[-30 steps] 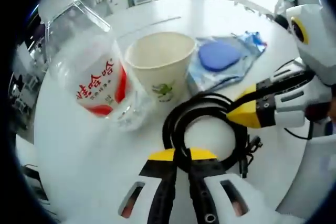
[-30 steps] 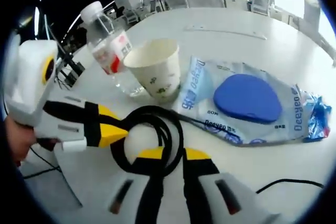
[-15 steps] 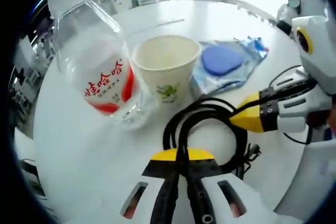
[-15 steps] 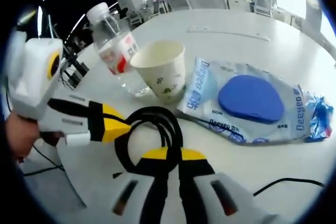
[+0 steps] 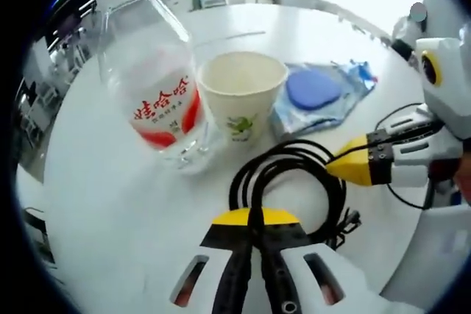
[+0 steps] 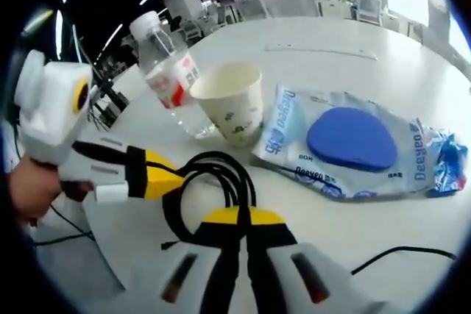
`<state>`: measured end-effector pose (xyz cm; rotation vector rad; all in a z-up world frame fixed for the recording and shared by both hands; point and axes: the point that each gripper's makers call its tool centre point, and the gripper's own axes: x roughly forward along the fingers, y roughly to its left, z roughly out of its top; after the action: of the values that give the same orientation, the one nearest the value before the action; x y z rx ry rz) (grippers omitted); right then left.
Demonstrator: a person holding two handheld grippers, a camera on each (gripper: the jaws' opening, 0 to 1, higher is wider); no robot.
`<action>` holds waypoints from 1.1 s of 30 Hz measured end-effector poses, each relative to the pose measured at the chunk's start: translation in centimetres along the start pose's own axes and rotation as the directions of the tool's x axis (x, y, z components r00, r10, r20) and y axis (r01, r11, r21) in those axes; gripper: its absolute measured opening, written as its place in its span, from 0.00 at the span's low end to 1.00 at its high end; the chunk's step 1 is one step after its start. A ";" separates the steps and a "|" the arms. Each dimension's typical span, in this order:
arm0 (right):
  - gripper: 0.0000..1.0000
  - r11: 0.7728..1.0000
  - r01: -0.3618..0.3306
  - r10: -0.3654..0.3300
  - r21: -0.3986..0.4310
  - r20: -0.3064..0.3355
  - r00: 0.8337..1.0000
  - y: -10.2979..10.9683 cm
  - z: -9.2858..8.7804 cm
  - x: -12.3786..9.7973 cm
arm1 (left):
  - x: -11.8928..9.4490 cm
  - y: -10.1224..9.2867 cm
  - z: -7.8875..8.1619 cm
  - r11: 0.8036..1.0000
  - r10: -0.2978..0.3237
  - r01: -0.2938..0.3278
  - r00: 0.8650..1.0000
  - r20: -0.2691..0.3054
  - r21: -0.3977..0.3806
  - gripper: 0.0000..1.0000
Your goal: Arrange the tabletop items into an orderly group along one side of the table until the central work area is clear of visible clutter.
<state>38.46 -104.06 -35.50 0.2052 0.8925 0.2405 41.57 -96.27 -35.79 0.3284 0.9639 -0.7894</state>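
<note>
Four items sit grouped on the white table (image 5: 110,204): a coiled black cable (image 5: 291,182), a paper cup (image 5: 241,97), a clear water bottle (image 5: 154,86) and a blue pouch (image 5: 320,93). In the left gripper view the cable lies at lower centre, the cup above it at frame centre, the bottle touching the cup at upper left, and the pouch at upper right, its near edge beside the cup.

Labels: the bottle's red-and-white label carries red Chinese characters. The cup has a small green print on its side. In the right gripper view the pouch (image 6: 353,148) reads "Deeyeo" along its edges; finer print is too small to read.

Change versus 0.5 s ago: bottle, cup and pouch sit slightly higher and smaller in the left gripper view, and the whole scene shifts together, so this is camera motion. Item layout is unchanged. The grip on the cable is unchanged on both sides.

Tongs: the left gripper (image 5: 256,220) has its jaws drawn narrow, pinching a strand of the cable at the coil's near edge. The right gripper (image 6: 235,220) likewise has narrow jaws pinched on the cable (image 6: 213,189). Each gripper enters the other's view from the side, with yellow tips touching the coil.
</note>
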 end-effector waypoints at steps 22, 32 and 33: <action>0.00 0.998 -0.044 0.048 -0.044 0.087 0.995 1.5 2.2 -4.3 | -4.5 -1.3 1.9 0.999 -0.004 0.009 0.995 0.104 -0.043 0.00; 0.00 0.996 -0.050 0.063 -0.080 0.172 0.983 1.4 4.8 -9.0 | -7.6 -3.3 4.8 0.999 -0.021 0.030 0.978 0.207 -0.038 0.00; 0.00 0.995 -0.046 0.062 -0.089 0.179 0.982 1.4 5.1 -9.6 | -8.0 -3.7 5.1 0.999 -0.024 0.033 0.976 0.215 -0.036 0.00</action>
<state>36.45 -105.91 -24.88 0.1700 0.6948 0.3046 39.41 -98.12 -26.00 0.1905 0.7809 -0.8130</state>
